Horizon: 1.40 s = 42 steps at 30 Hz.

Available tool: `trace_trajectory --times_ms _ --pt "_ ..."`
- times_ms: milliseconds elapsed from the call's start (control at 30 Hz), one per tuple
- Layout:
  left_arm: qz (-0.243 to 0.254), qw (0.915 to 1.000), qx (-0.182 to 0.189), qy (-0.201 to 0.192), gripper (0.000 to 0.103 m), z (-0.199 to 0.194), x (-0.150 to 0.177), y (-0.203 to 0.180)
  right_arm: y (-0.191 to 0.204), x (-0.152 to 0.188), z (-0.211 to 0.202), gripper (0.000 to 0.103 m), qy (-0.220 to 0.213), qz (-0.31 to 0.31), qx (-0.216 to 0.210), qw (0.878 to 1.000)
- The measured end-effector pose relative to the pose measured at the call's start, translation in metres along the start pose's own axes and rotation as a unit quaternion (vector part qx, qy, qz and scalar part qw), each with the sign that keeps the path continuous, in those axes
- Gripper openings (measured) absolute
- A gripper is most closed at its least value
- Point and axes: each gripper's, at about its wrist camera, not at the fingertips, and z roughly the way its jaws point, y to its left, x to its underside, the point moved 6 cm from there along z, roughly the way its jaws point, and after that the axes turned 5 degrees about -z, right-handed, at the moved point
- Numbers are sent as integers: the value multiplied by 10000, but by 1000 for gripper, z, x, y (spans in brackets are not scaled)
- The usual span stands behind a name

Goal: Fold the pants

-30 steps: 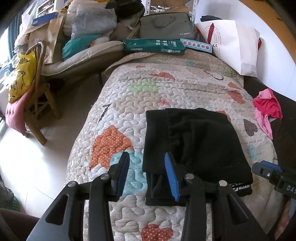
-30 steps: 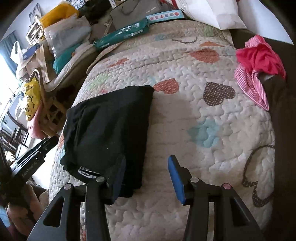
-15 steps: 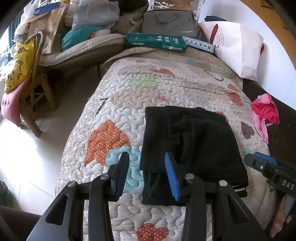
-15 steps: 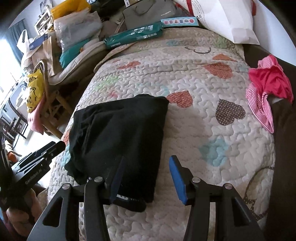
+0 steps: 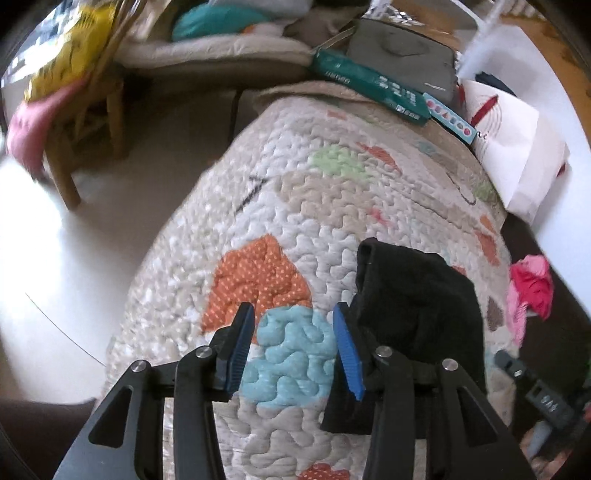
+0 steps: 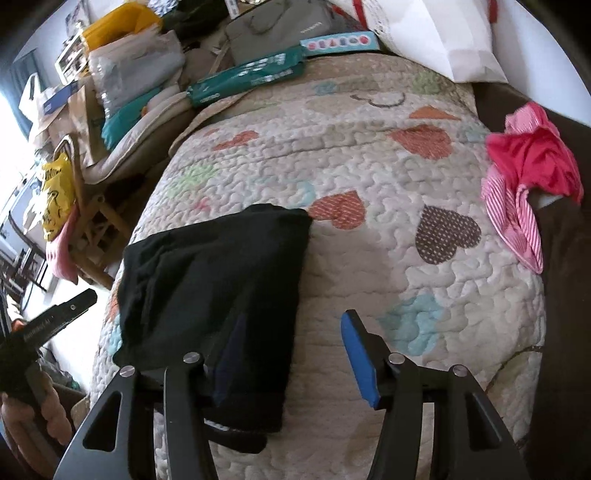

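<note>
The black pants (image 5: 417,314) lie folded into a compact rectangle on the quilted bedspread (image 5: 306,206); they also show in the right wrist view (image 6: 218,280). My left gripper (image 5: 293,347) is open and empty, over the quilt just left of the pants' near left edge. My right gripper (image 6: 291,354) is open and empty, above the pants' near right edge, its left finger over the black cloth. The left gripper's body (image 6: 55,321) shows at the left of the right wrist view, and the right gripper's body (image 5: 532,387) at the right of the left wrist view.
A red and striped garment (image 6: 528,173) lies at the bed's right edge. A green box (image 6: 247,75), a grey bag (image 6: 277,26) and a white bag (image 6: 424,33) crowd the far end. A wooden chair (image 5: 88,122) with a yellow bag stands left on the floor.
My left gripper has swung left, off the pants' near edge and over the quilt. The right gripper has drawn back a little. The pants have not moved.
</note>
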Motion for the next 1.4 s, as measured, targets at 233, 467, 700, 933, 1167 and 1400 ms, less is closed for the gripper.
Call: trace_trajectory --times_ms 233,467,700,933,1167,1400 --pt "-162 9935 1002 515 54 23 10 -21 -10 11 15 63 196 456 -302 9983" --pt "-212 9854 1390 958 64 51 21 -33 -15 9 19 67 257 757 -554 9953" --pt "-28 9816 1609 1026 86 63 21 -49 -26 -5 39 70 690 1391 -955 9832" --pt "-95 9757 1509 1584 86 73 20 -69 -31 -17 65 74 790 1780 -1110 9746" --pt "450 9787 1196 1606 86 89 17 -91 -27 -9 75 76 672 1931 -1603 9657" --pt "172 9749 1590 1548 47 82 15 -72 -17 -16 87 81 533 1864 -1955 9614"
